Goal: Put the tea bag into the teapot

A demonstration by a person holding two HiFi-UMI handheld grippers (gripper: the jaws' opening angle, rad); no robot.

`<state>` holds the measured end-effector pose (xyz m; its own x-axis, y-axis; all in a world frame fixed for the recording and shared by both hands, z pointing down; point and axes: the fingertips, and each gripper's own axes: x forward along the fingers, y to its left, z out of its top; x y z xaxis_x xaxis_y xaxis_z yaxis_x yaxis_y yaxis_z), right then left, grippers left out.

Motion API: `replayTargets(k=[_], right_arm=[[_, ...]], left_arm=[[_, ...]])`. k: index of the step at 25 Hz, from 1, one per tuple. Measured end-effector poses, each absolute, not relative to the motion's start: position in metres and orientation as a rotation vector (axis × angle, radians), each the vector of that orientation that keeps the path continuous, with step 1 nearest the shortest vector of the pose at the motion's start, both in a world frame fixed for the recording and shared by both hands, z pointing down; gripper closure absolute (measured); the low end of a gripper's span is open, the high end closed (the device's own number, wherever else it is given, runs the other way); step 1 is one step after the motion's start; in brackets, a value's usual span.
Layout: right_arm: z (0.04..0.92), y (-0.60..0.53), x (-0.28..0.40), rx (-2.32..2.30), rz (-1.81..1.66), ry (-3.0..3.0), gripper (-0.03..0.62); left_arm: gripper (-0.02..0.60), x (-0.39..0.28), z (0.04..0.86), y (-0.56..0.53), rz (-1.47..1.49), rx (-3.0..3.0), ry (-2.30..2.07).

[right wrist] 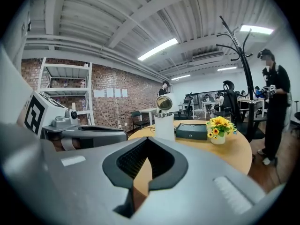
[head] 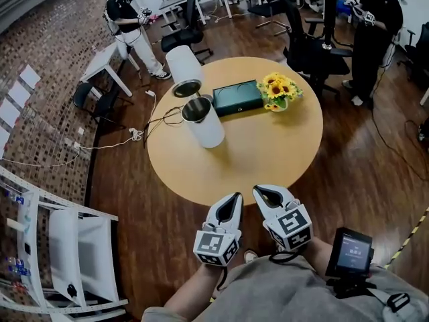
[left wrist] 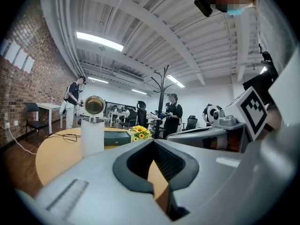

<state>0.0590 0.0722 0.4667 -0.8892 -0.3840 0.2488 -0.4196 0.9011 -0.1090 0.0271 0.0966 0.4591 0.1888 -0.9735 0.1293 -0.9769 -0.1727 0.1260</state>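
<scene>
Two claws in play, side by side at the near edge of the round counter [head: 255,153]. The left claw [head: 236,197] has its jaws pressed together with nothing between them. The right claw [head: 259,192] matches it, tips met and empty. They point toward the far side, close beside each other.

Out on the counter, count one of each: one white teapot [head: 204,127], one dark green box [head: 237,96], one pot of sunflowers [head: 278,91]. The teapot stands upright with its lid [head: 184,67] flipped open behind it. Its mouth gapes, though what is inside cannot be made out. The box sits just right of the teapot, lid shut, with the sunflowers just beside its right end. A black cable [head: 163,119] loops at the teapot's left and runs off the edge.

The tea bag itself cannot be picked out in any view. The teapot lies far and a little left of both claws, well apart, with bare counter between.

Beyond that, two people [head: 127,19] stand at the far side of the room, one left and one right.
</scene>
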Motion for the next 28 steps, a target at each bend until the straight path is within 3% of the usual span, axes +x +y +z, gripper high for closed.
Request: replayTargets(k=[28], right_arm=[[0.466,0.068,0.056,0.602,0.233,-2.835,0.588]], left_arm=[[0.581,0.033,0.463,0.092,0.030,2.296,-1.866]])
